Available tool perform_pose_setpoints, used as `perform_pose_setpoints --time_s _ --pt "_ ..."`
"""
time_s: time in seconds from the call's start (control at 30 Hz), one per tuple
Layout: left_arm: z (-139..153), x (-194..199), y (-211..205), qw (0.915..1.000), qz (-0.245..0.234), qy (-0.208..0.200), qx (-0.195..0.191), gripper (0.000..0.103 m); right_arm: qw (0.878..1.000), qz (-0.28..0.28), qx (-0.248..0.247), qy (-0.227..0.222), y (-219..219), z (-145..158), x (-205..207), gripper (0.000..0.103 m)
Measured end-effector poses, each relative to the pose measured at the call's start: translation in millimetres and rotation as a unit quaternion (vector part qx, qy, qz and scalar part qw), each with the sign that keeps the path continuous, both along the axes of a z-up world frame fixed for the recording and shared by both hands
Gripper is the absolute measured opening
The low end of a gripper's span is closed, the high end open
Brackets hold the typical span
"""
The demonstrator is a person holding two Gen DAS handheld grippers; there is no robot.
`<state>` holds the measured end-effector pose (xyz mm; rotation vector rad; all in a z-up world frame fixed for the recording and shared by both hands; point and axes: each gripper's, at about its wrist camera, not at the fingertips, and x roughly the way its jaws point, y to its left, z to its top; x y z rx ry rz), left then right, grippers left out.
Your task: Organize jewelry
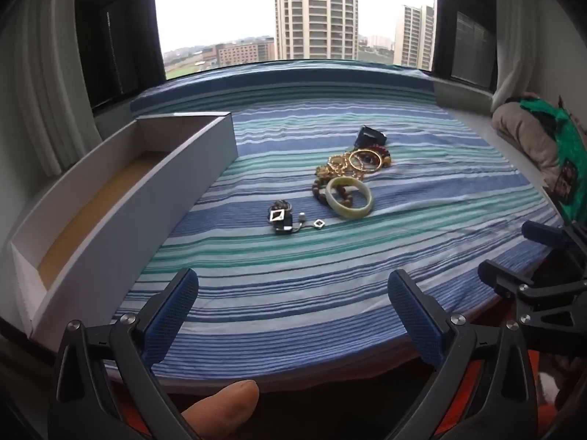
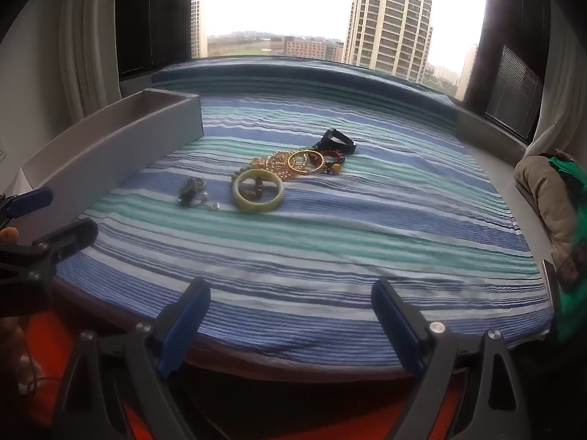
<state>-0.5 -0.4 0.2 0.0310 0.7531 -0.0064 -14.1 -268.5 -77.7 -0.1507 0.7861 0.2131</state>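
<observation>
A pile of jewelry lies mid-cloth: a pale green bangle (image 1: 349, 198) (image 2: 258, 190), a thin gold bangle (image 1: 365, 160) (image 2: 305, 161), gold chains (image 1: 335, 167) (image 2: 273, 164), brown beads (image 1: 320, 187), red beads (image 2: 334, 154), a dark band (image 1: 369, 136) (image 2: 335, 140) and small dark pieces with silver pendants (image 1: 282, 217) (image 2: 192, 190). A long white box (image 1: 121, 201) (image 2: 110, 161) stands open at the left. My left gripper (image 1: 293, 311) is open and empty near the front edge. My right gripper (image 2: 290, 315) is open and empty too, to its right.
The blue and green striped cloth (image 1: 330, 275) (image 2: 330, 256) covers a window seat. A beige and green bundle (image 1: 539, 139) (image 2: 550, 190) lies at the right edge. Curtains hang at both sides of the window. The right gripper shows in the left wrist view (image 1: 539, 271).
</observation>
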Motion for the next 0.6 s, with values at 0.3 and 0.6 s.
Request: perform_pose_setpoints --time_s 0.3,0.6 --pt "-7.0 -0.1 -4.7 0.9998 -0.002 0.021 -0.007 0.103 1.0 -0.002 0.003 0.003 0.1 -4.0 -3.4 0.091" --pt "-8.0 0.1 -5.2 0.9995 -0.011 0.028 -0.01 0.103 1.0 -0.003 0.008 0.007 0.1 0.3 -1.2 0.091"
